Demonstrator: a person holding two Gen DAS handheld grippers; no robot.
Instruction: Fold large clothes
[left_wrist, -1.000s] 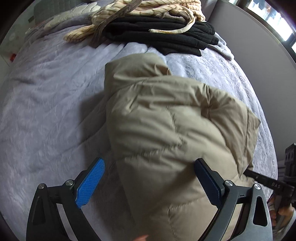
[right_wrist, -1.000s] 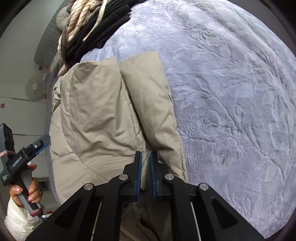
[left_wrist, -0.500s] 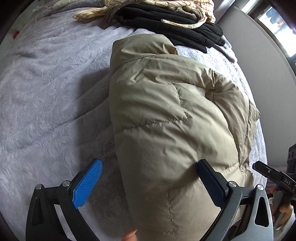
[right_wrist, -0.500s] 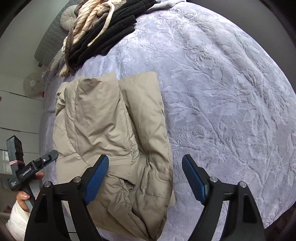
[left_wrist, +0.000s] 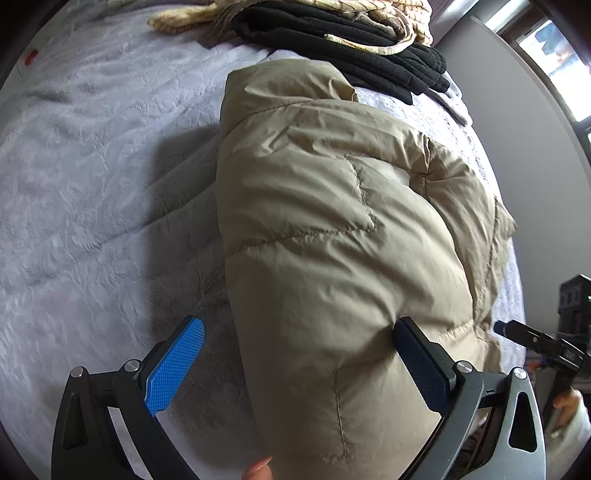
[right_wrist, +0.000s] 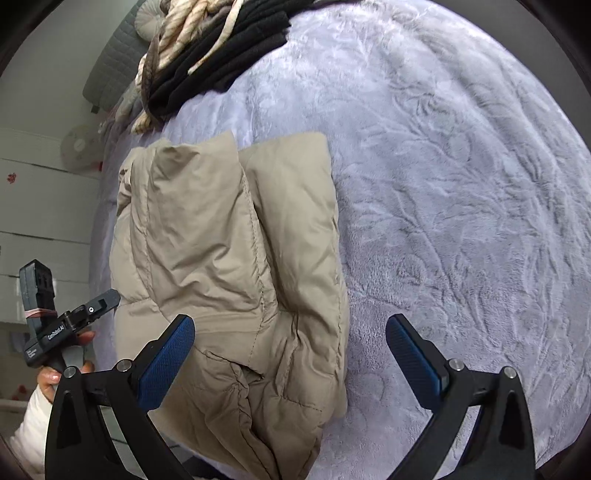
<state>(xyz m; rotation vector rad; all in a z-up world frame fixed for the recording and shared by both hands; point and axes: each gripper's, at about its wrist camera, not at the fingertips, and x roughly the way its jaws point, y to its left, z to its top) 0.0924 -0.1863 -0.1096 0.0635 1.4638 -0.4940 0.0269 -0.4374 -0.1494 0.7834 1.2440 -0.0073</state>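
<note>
Lying folded on the lavender blanket (right_wrist: 461, 184), the beige puffer jacket (right_wrist: 229, 258) rests free. Left gripper (left_wrist: 299, 363) and right gripper (right_wrist: 290, 354) both gape, released.

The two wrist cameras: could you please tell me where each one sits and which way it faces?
Left wrist: above the bed's near edge, facing the beige puffer jacket; left gripper open, a fingertip below.
Right wrist: to the jacket's right, facing the grey bedspread; right gripper open, with the other gripper and the hand holding it at left.
Shared: jacket, bedspread, black clothes pile.
</note>
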